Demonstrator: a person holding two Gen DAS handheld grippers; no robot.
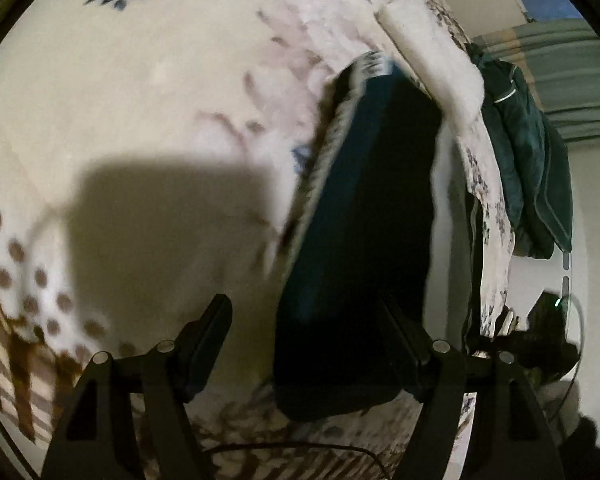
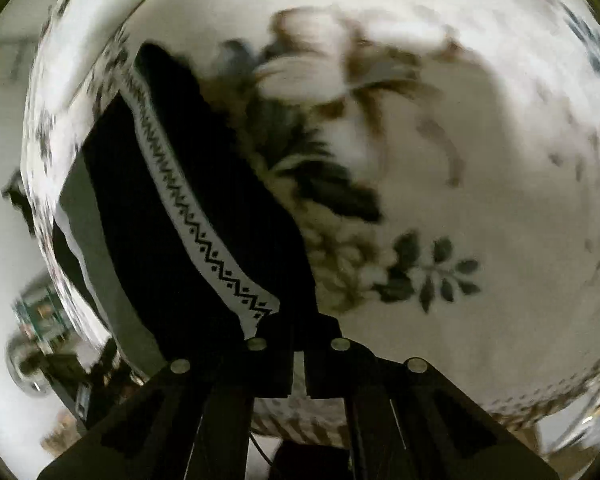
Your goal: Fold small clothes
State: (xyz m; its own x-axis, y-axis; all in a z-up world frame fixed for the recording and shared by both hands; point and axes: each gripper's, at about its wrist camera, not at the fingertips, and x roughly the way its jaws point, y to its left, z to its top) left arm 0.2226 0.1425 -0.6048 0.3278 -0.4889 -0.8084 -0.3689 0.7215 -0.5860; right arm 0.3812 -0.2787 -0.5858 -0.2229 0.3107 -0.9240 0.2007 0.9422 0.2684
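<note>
A small dark garment (image 1: 360, 240) with a white zigzag-patterned band (image 2: 204, 216) is laid out on a bed covered by a cream floral blanket (image 1: 140, 100); it sits close to the bed's edge, where a white fluffy fold of bedding (image 1: 432, 60) is seen just beyond it. A heap of dark green clothing (image 1: 532, 160) hangs further off, well apart from the work.

The right gripper (image 2: 298, 360) is closed — its jaws are brought together at the near end of the garment, right where the patterned band ends. A pinch on the cloth's edge is judged likely, though the fabric between the pads is hidden by the jaws themselves, so the hold cannot be confirmed. The left gripper (image 1: 304, 336) is held with its jaws wide apart and nothing is gripped; one finger is seen over the bare blanket, the other is lost against the dark cloth, and contact there cannot be told. Both views are blurred.

The step in hand is judged to be the start of a fold: one corner is taken, the other is still to be taken. For the next move, the left jaws would need to be lowered onto the garment's near edge and closed on a thin layer — the blanket's pile must not be caught with it. Then both corners can be lifted together and carried over towards the far end, with the edges kept level so the fold lies square.
</note>
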